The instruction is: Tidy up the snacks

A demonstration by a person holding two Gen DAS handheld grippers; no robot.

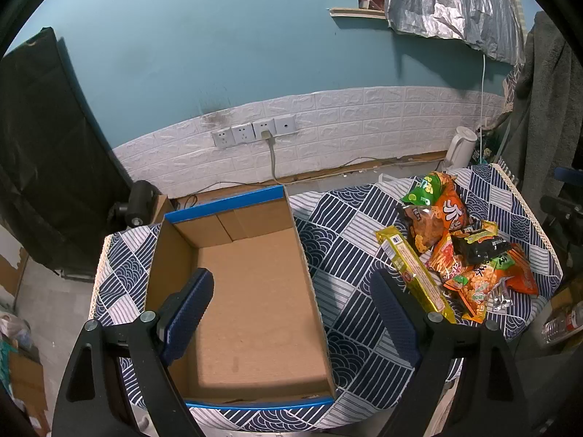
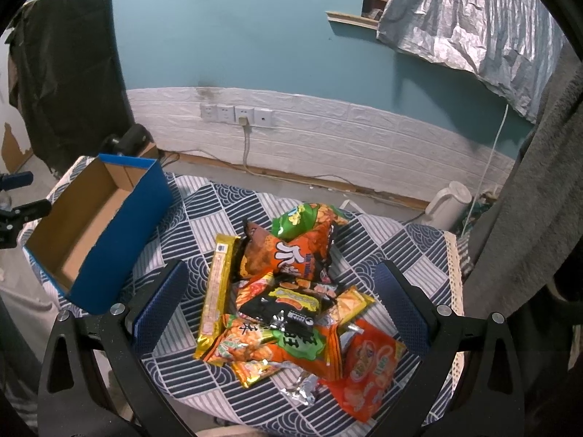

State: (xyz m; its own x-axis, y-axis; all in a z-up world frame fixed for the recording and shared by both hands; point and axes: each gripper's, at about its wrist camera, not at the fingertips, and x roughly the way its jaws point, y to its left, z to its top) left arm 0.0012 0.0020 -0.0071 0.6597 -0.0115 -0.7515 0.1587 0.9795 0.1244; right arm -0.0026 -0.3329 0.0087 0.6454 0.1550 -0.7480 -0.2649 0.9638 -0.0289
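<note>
An empty blue-edged cardboard box (image 1: 251, 291) (image 2: 94, 225) stands on the left of the patterned tablecloth (image 1: 349, 240). My left gripper (image 1: 291, 291) hovers open above it, one finger over the box floor, the other over the cloth. A heap of snack bags (image 1: 466, 251) (image 2: 291, 291) lies on the right side: a long yellow packet (image 1: 415, 273) (image 2: 215, 291), orange bags, a green-topped bag (image 2: 302, 218) and a black packet (image 2: 288, 306). My right gripper (image 2: 280, 284) is open above the heap, its fingers either side, holding nothing.
A white kettle (image 1: 461, 145) (image 2: 446, 204) stands on the floor by the wall with wall sockets (image 1: 251, 133) and a plugged cable. Dark cloth hangs at the left, grey fabric at the right. A plastic bottle (image 1: 561, 322) lies past the table's right edge.
</note>
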